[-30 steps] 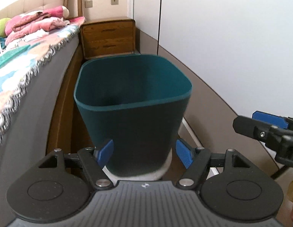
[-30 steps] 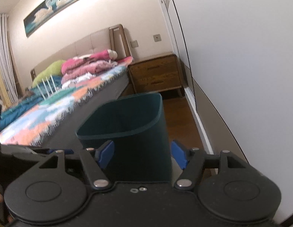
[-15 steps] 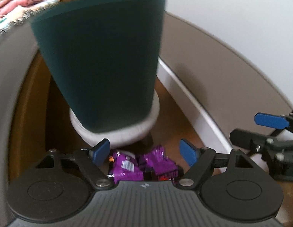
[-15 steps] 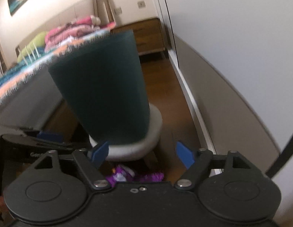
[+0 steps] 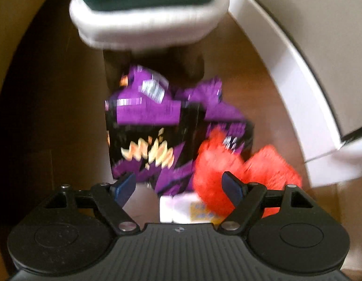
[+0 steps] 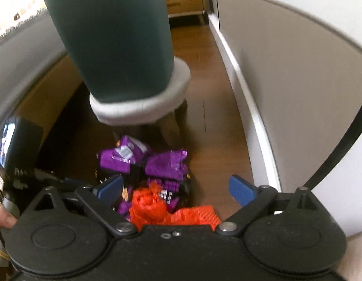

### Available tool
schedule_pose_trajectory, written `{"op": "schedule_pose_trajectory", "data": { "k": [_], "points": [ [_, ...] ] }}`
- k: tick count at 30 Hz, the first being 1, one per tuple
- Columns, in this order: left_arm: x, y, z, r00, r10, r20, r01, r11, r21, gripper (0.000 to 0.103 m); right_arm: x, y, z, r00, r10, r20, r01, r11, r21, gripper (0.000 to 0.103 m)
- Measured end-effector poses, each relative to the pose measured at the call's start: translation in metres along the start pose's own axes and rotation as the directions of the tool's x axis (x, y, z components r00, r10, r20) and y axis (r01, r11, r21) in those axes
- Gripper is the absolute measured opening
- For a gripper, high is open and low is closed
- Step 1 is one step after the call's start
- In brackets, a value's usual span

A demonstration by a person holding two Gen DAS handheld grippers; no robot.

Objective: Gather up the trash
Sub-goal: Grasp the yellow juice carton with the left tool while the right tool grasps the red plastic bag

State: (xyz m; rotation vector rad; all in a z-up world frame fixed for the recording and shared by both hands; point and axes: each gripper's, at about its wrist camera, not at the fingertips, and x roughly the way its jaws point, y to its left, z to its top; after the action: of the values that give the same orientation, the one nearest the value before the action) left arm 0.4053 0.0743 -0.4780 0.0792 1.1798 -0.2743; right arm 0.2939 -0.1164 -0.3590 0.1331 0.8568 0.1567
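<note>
Purple snack bags (image 5: 145,121), two at least, crumpled, lying on the wooden floor (image 6: 204,98) at the foot of a round padded stool (image 6: 143,107). Red mesh netting (image 5: 218,164), bunched, touching the bags on the near side. Small white-and-yellow packet (image 5: 188,210), nearest the left gripper, partly hidden by its body.

Dark teal waste bin (image 6: 115,37): upright on the stool, raised above the trash.

Left gripper (image 5: 179,185): fingers wide apart, holding nothing, hovering just over the bag edge and the netting. Right gripper (image 6: 176,187): fingers also spread, empty, above the netting and bags.

Risks, as judgement:
- Items overlap, so a closing pinch may catch netting and bag together, or only a loose fold that slips free on the lift.
- Mesh could snag on a fingertip and fail to drop into the bin.
- Both grippers sit close over one pile; they may collide.
- Bin stands high on a narrow seat; a knock from a rising gripper could tip it.
- Left view is motion-blurred, so exact contact cannot be told.
</note>
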Motion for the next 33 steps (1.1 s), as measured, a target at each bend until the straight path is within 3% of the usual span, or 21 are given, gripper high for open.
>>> {"op": "schedule_pose_trajectory", "data": {
  "k": [5,10,12,19,24,27,29,31,33],
  "points": [
    [0.025,-0.008,-0.023,1.000,-0.026,0.010,0.024,0.985,0.169,0.080,0.019,-0.005,-0.007,0.999,-0.002,-0.051,0.002,1.000,-0.010,0.097],
    [0.040,-0.017,-0.040,0.997,-0.073,0.004,0.067,0.937,0.343,0.080,0.040,-0.003,-0.004,0.995,0.006,-0.104,-0.010,0.999,-0.043,0.097],
    [0.044,-0.020,-0.045,0.998,-0.056,0.036,0.036,0.908,0.417,0.080,0.052,-0.001,-0.002,0.991,0.002,-0.133,-0.008,0.999,-0.043,0.097],
    [0.063,-0.018,-0.053,0.998,-0.061,0.006,0.051,0.882,0.469,0.081,0.067,0.018,0.003,0.969,0.008,-0.247,-0.023,0.998,-0.059,0.096],
    [0.069,-0.029,-0.058,0.998,-0.062,0.009,0.047,0.833,0.551,0.081,0.105,0.030,0.001,0.949,0.077,-0.307,-0.089,0.996,-0.026,0.096],
    [0.080,-0.039,-0.062,0.997,-0.064,-0.035,0.072,0.765,0.641,0.081,0.136,0.037,-0.009,0.933,0.089,-0.349,-0.120,0.991,-0.067,0.096],
    [0.085,-0.049,-0.066,0.998,-0.059,-0.033,0.065,0.707,0.704,0.081,0.154,0.041,-0.013,0.929,0.084,-0.361,-0.132,0.985,-0.110,0.096],
    [0.091,-0.060,-0.068,0.996,-0.072,-0.046,0.081,0.639,0.765,0.081,0.171,0.039,-0.018,0.917,0.079,-0.391,-0.131,0.986,-0.106,0.094],
    [0.096,-0.069,-0.072,0.998,-0.066,-0.017,0.052,0.575,0.817,0.081,0.182,0.036,-0.021,0.908,0.069,-0.413,-0.111,0.991,-0.077,0.089]
  ]
}}
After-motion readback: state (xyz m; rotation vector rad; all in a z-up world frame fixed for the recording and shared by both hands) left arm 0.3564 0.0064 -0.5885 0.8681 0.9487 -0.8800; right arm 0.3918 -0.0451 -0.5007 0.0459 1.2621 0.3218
